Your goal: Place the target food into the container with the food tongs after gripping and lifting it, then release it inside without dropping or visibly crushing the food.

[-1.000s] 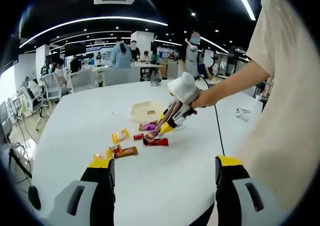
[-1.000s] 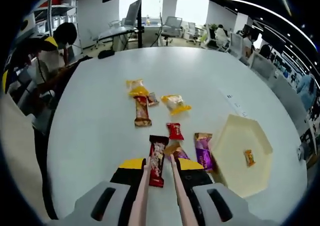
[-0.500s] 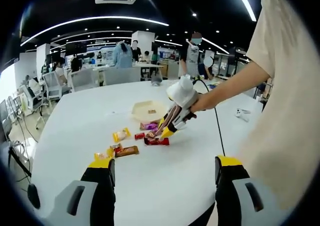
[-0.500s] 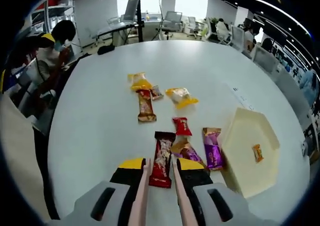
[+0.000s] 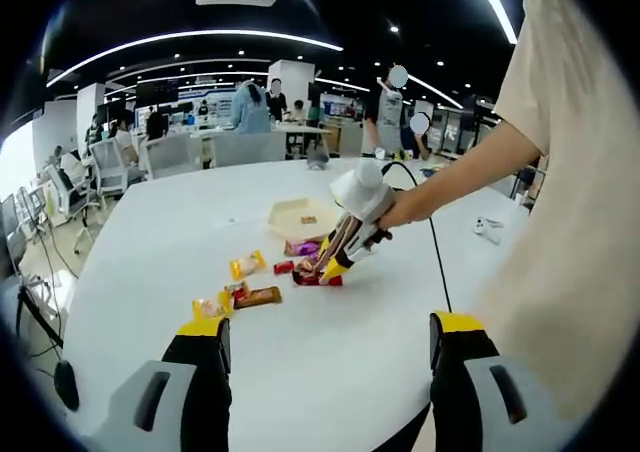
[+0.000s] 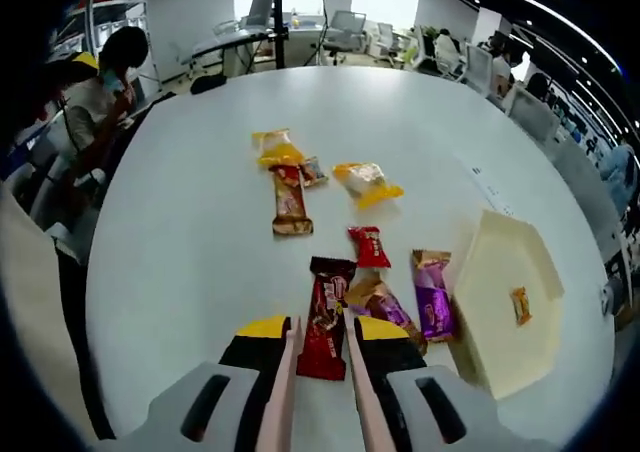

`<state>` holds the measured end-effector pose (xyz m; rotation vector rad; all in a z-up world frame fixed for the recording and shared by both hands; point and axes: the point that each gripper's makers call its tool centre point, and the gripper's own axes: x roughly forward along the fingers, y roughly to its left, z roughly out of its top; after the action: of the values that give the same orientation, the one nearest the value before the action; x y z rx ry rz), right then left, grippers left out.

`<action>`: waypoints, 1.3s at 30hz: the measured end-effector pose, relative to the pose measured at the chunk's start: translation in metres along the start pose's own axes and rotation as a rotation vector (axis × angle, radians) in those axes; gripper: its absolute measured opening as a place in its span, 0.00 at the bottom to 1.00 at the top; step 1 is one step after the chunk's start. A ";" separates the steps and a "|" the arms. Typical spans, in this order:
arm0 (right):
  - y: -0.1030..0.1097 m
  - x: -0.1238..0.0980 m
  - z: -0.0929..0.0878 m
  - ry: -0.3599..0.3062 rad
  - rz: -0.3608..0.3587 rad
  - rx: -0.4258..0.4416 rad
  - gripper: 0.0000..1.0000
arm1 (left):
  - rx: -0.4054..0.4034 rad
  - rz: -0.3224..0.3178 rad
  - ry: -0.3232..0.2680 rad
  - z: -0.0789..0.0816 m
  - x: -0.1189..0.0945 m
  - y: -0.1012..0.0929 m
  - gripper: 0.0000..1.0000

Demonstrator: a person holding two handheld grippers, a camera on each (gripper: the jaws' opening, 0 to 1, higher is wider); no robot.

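1. In the right gripper view the right hand-held gripper (image 6: pixel 318 357) holds a pair of pink food tongs (image 6: pixel 283 392), whose two arms run forward almost parallel with a narrow gap between them.
2. A dark red snack bar (image 6: pixel 326 317) lies on the white worktop (image 6: pixel 180 232) right between the tong tips; I cannot tell whether the tips pinch it or just flank it.
3. Just right of the tong tips lies a purple-and-gold wrapper (image 6: pixel 385 309), and beyond it to the right a purple packet (image 6: pixel 434 307).
4. Straight ahead, just past the bar's far end, sits a small red packet (image 6: pixel 371 247).
5. Further right, beside the purple packet, stands the cream hexagonal container (image 6: pixel 505 302), with one small orange snack (image 6: pixel 521 305) inside.
6. Farther ahead and to the left lie a brown bar (image 6: pixel 290 210), a yellow packet (image 6: pixel 277 150) and a pale orange-ended packet (image 6: pixel 366 182).
7. In the left gripper view the left hand-held gripper (image 5: pixel 328 352) hangs above the worktop's near edge, jaws wide apart and holding nothing.
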<state>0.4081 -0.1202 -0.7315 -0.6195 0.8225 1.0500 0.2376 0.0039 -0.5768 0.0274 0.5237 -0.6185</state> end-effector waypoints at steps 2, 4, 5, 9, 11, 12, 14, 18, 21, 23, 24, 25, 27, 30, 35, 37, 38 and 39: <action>-0.001 0.001 0.001 0.000 -0.005 0.002 0.24 | -0.002 -0.001 0.000 -0.001 0.001 0.000 0.81; -0.004 0.002 0.000 0.004 -0.016 0.007 0.24 | -0.002 -0.003 0.001 -0.001 0.001 0.000 0.81; -0.004 0.003 0.000 0.003 -0.018 0.008 0.24 | -0.002 -0.003 0.001 -0.001 0.001 0.000 0.81; -0.003 0.005 0.000 0.006 -0.016 0.012 0.24 | -0.003 -0.003 0.000 0.000 0.002 0.001 0.81; -0.002 0.005 0.000 0.007 -0.013 0.018 0.24 | -0.004 -0.002 0.001 -0.001 0.002 0.002 0.81; -0.002 0.005 0.001 0.007 -0.013 0.019 0.24 | -0.005 -0.002 0.002 -0.001 0.002 0.002 0.81; -0.001 0.006 0.000 0.008 -0.014 0.023 0.24 | -0.007 -0.002 0.003 -0.002 0.002 0.002 0.81; -0.001 0.008 -0.001 0.011 -0.019 0.020 0.25 | -0.011 -0.002 0.003 -0.003 0.001 0.002 0.81; -0.001 0.010 -0.003 0.019 -0.020 0.024 0.25 | -0.014 0.003 0.001 -0.002 0.000 0.002 0.81; -0.001 0.011 -0.004 0.020 -0.022 0.028 0.25 | -0.015 0.005 0.000 -0.002 0.000 0.003 0.81; -0.002 0.010 -0.003 0.018 -0.023 0.031 0.25 | -0.016 0.009 -0.001 -0.002 -0.001 0.003 0.81; -0.002 0.011 -0.003 0.017 -0.022 0.027 0.25 | -0.017 0.010 0.000 -0.002 -0.001 0.004 0.81; -0.002 0.011 -0.003 0.017 -0.018 0.032 0.25 | -0.015 0.015 0.000 -0.002 -0.001 0.004 0.81; -0.002 0.010 -0.005 0.011 -0.016 0.056 0.24 | -0.016 0.014 -0.001 -0.002 -0.001 0.003 0.81; -0.003 0.009 -0.008 0.003 -0.013 0.100 0.24 | -0.014 0.007 0.000 -0.001 0.000 0.001 0.82; -0.002 0.008 -0.010 0.002 -0.011 0.112 0.24 | -0.013 0.004 0.002 -0.002 0.001 -0.001 0.82; -0.002 0.008 -0.011 0.000 -0.011 0.117 0.24 | -0.012 0.002 0.003 -0.002 0.001 -0.001 0.82; -0.002 0.008 -0.012 0.000 -0.010 0.123 0.24 | -0.012 0.002 0.005 -0.002 0.002 -0.001 0.82</action>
<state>0.4088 -0.1259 -0.7445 -0.5185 0.8761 0.9821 0.2370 0.0022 -0.5790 0.0183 0.5321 -0.6137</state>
